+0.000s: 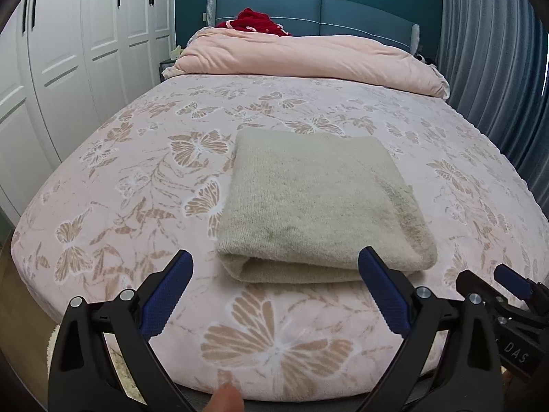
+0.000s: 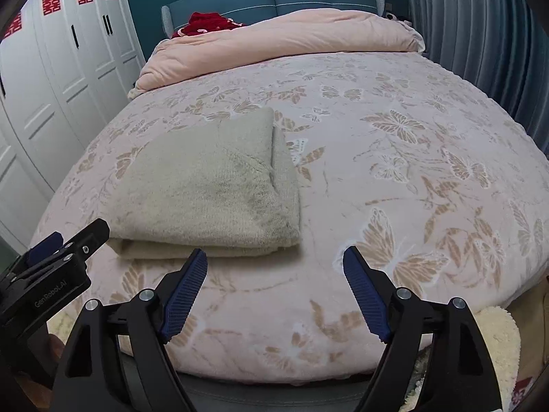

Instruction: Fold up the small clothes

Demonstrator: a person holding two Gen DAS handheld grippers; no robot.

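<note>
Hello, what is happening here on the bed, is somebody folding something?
A person holds a two-finger gripper in each hand, folding small clothes on the bed. A beige knitted garment lies folded into a neat rectangle near the bed's front edge. Both the left gripper and the right gripper are open and hold nothing; they hover just in front of the garment, not touching it.

A home bedroom — a made bed point(image 1: 144, 185), pink duvet point(image 1: 308, 58), padded headboard point(image 1: 343, 13), white wardrobes point(image 1: 68, 51).
</note>
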